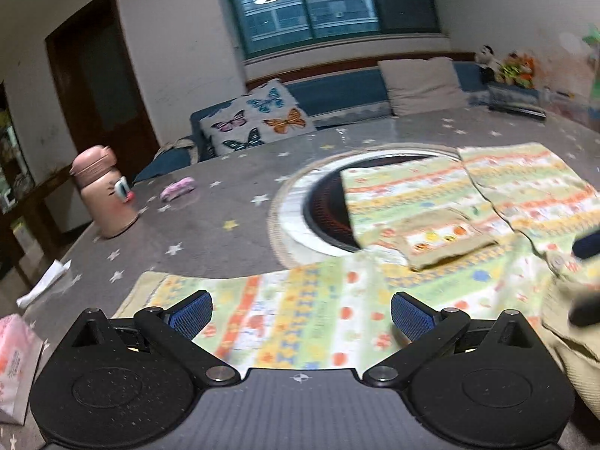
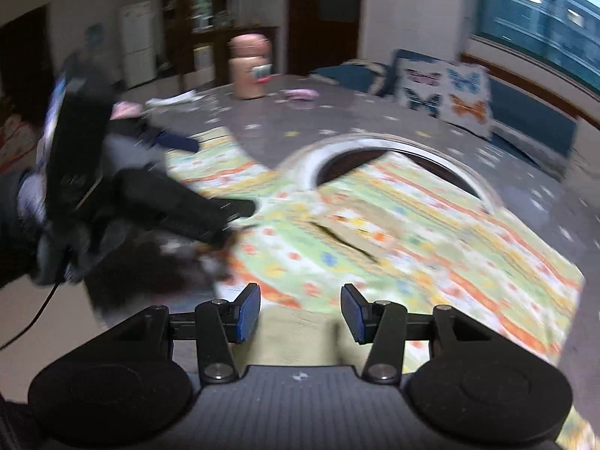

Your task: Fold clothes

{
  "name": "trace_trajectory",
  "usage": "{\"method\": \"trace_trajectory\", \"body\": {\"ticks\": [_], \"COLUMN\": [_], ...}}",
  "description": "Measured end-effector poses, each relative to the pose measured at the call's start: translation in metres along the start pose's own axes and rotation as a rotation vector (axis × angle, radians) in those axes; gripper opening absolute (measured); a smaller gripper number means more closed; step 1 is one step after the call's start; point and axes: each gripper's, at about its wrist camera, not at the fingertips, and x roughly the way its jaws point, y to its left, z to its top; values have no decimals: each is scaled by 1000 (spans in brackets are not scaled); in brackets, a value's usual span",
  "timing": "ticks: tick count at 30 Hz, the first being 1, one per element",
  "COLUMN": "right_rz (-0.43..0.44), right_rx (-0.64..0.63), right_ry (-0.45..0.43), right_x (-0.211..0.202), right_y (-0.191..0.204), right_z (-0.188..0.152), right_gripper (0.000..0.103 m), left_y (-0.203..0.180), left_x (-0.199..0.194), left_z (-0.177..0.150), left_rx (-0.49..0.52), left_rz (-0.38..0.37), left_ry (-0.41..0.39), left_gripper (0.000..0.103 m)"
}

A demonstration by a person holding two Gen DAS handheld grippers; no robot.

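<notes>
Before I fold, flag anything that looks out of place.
The garment lies partly over the round recess in the table, so it isn't flat there. A crumpled white paper sits at the table's left edge.

garment (image 1: pixel 431 202) on table (image 1: pixel 225 172), over round inset (image 1: pixel 300 195) | bottle (image 1: pixel 103 195) far left

Around the round burner (image 1: pixel 330 210): 1 patterned garment (image 1: pixel 412 225), 1 pink bottle (image 1: pixel 103 195), 1 butterfly cushion (image 1: pixel 258 120), 1 beige cushion (image 1: pixel 420 84), 2 tools, left tool (image 1: pixel 300 315) and right tool (image 2: pixel 300 311)
</notes>
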Motion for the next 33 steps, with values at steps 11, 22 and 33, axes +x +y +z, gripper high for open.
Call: {"method": "trace_trajectory", "body": {"ticks": [11, 22, 33], "right_rz": [-48, -99, -166], "right_rx": [139, 221, 268], "right_ry": [47, 29, -7], "right_x": [-2, -16, -24], "right_y": [-29, -43, -55], "right_z": [-38, -53, -59], "right_gripper": [48, 48, 48], "left_y": [-23, -66, -76], "left_x": [-6, 3, 2], "left_z": [-4, 7, 3], "left_rx": [90, 146, 134], "left_rz": [38, -123, -132], "left_ry": [-48, -50, -32], "left_gripper": [103, 103, 103]}}
